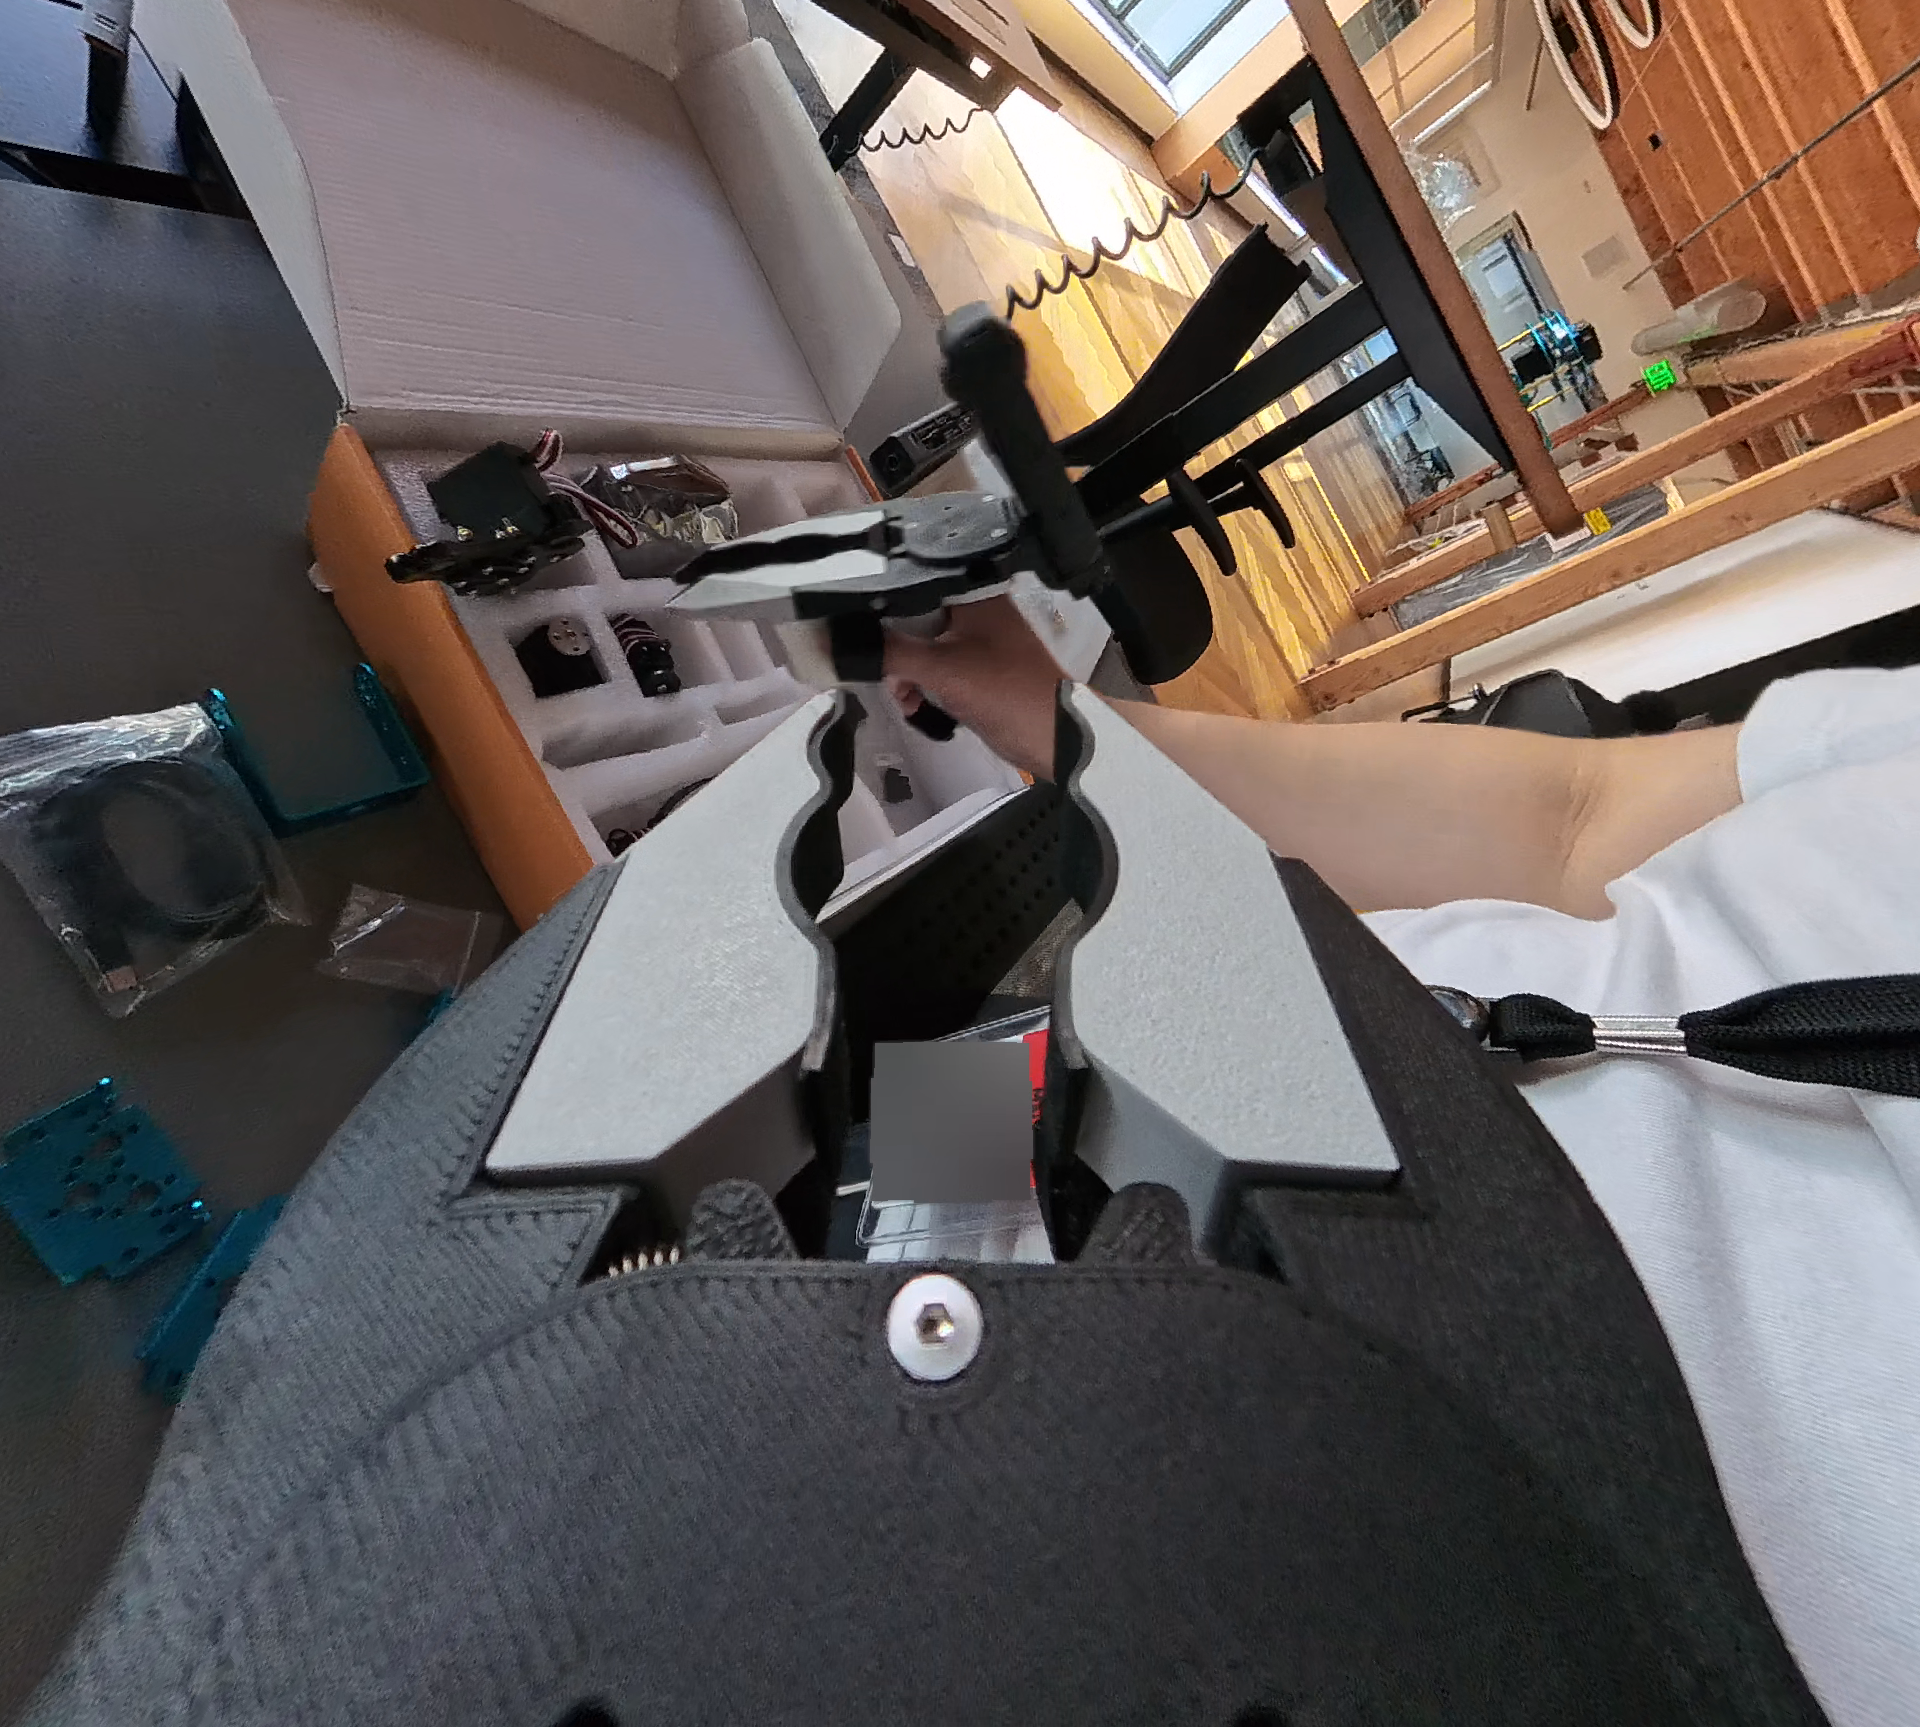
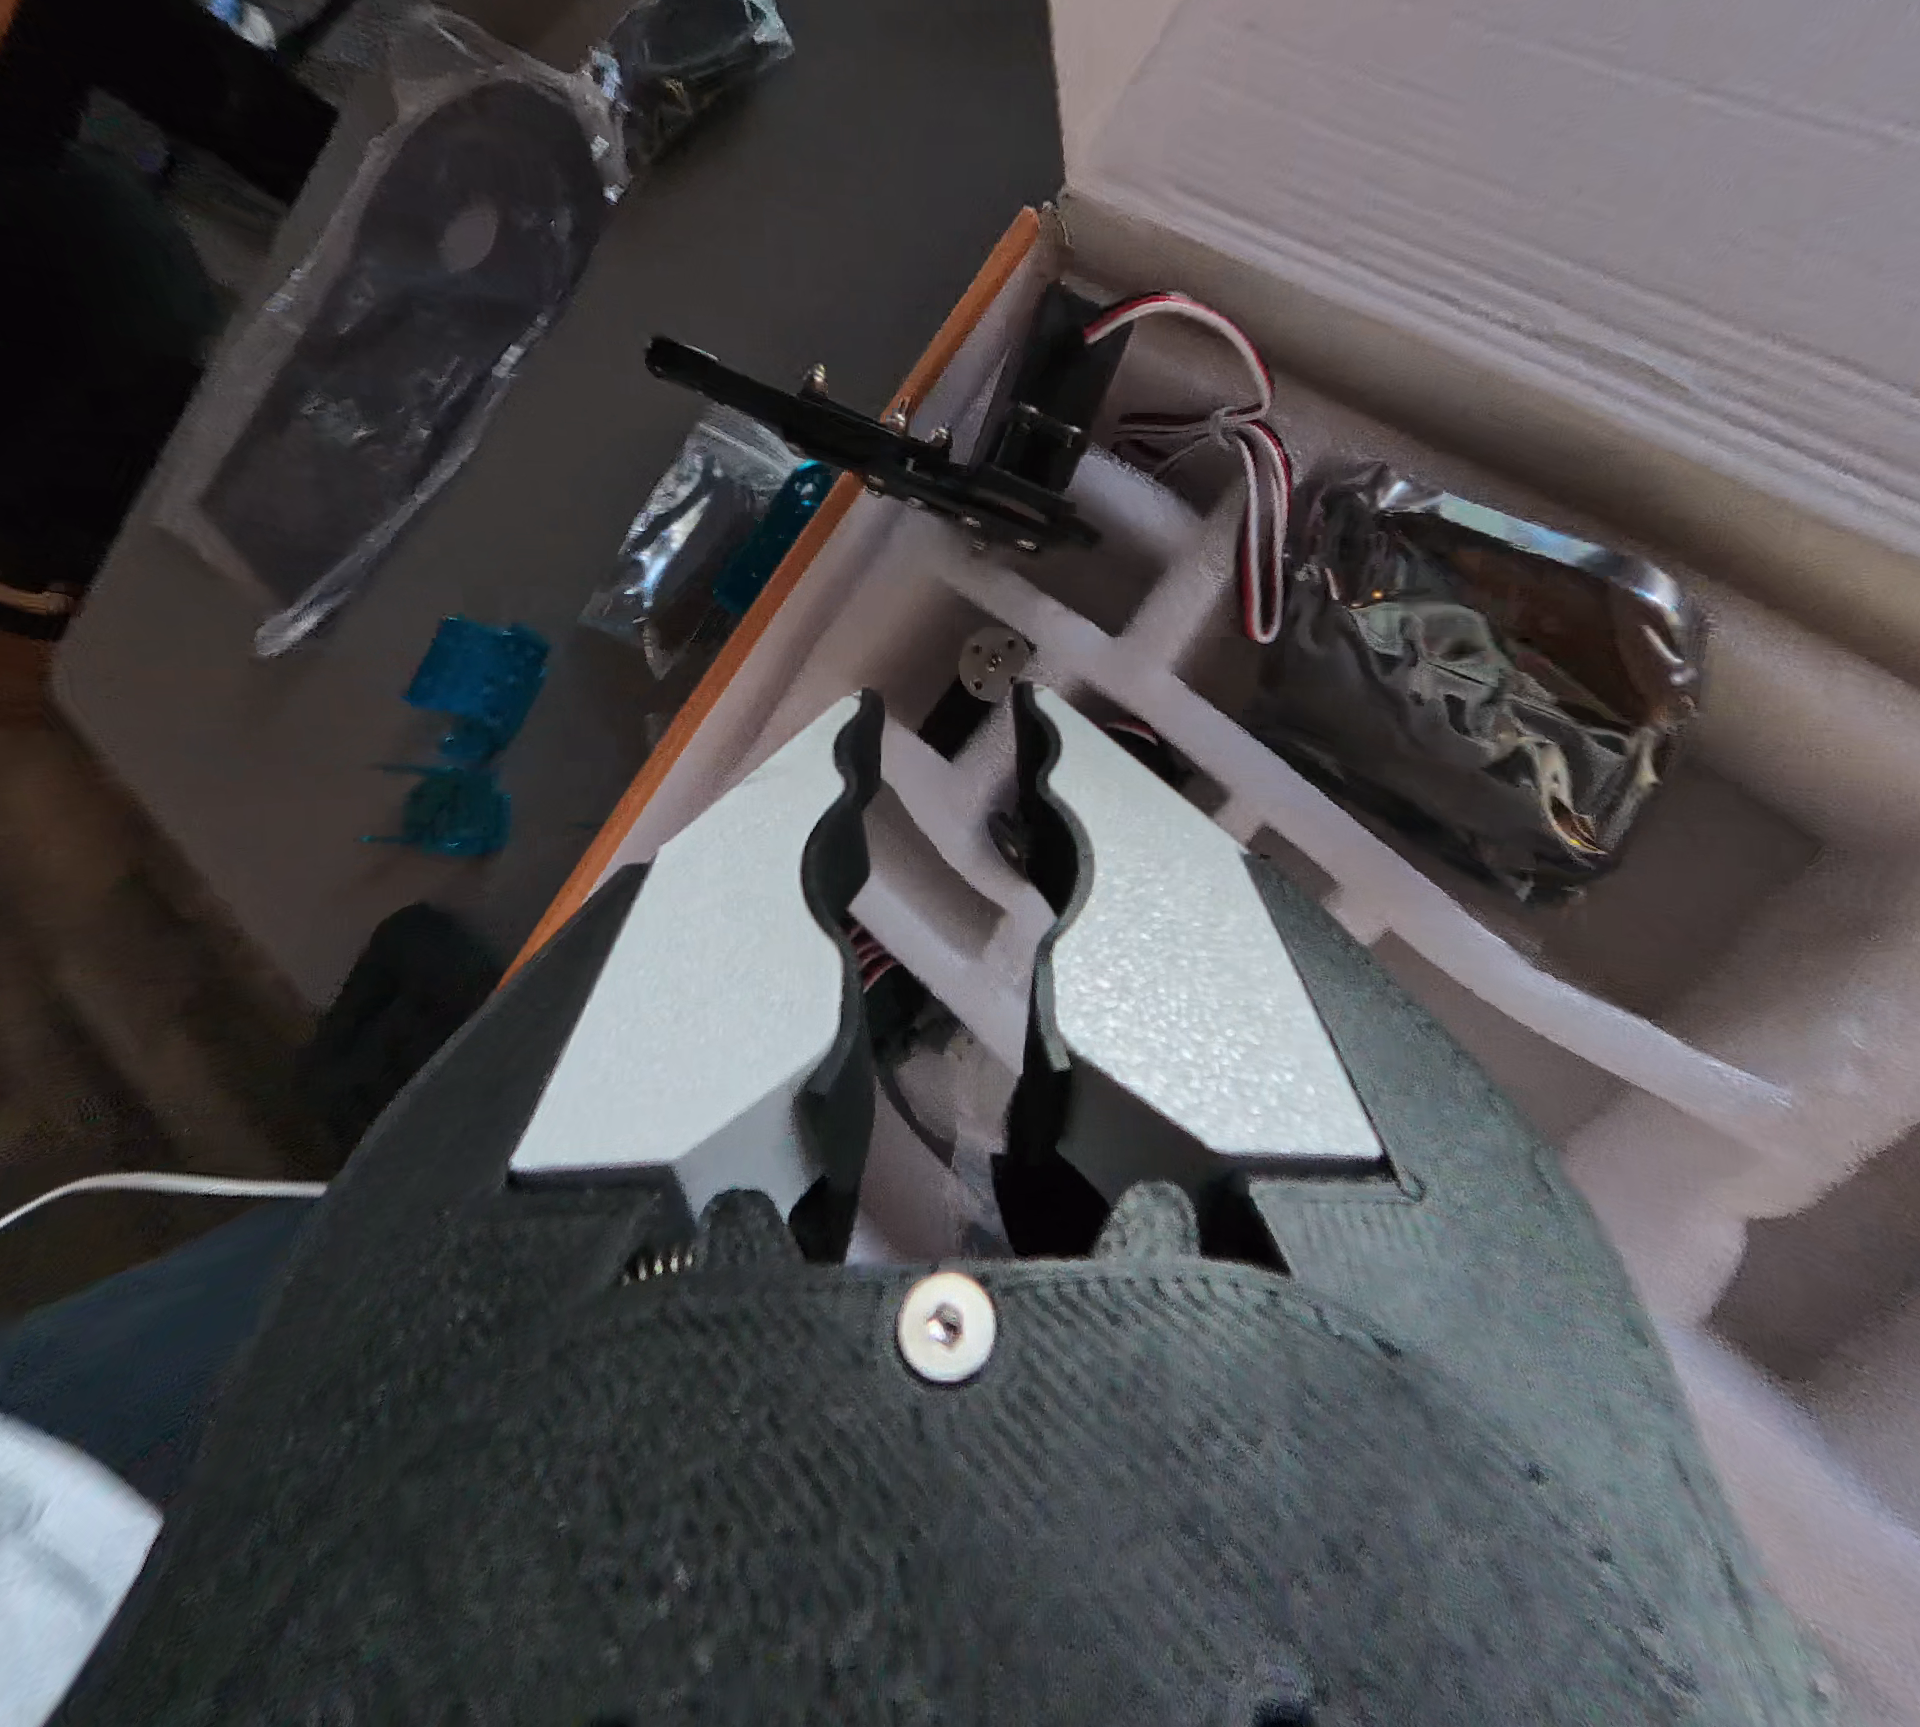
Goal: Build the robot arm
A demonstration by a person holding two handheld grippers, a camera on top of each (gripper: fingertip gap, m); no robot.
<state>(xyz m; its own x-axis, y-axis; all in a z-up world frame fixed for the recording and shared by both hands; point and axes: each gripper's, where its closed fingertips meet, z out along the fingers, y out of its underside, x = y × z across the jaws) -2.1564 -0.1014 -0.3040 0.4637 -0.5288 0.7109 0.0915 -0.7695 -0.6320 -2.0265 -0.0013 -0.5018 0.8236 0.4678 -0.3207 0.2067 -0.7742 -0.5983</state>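
Observation:
My right gripper point(image 2: 940, 706) is open and empty. It hovers over the white foam insert point(image 2: 1174, 638) of an open box with an orange side point(image 2: 790, 576). Just beyond its tips a black servo with a round metal horn point(image 2: 992, 659) sits in a foam pocket. Farther off, a black servo-and-bracket assembly point(image 2: 935, 472) with red and white wires sticks out over the box edge. A silver foil bag point(image 2: 1455, 669) lies to its right. My left gripper point(image 1: 956, 721) is open and empty, held back near the person's body. In the left wrist view the right gripper point(image 1: 681, 588) is above the foam insert point(image 1: 748, 669).
The box lid point(image 1: 499, 171) stands upright behind the foam. On the grey table point(image 1: 156, 430) lie blue metal brackets point(image 1: 94, 1189), point(image 2: 473, 669) and clear bags of black parts point(image 1: 135, 846), point(image 2: 416, 347). The person's forearm point(image 1: 1351, 784) reaches across. An office chair point(image 1: 1164, 617) and desks stand beyond. My hands' fingertips stand some 25 cm from each other.

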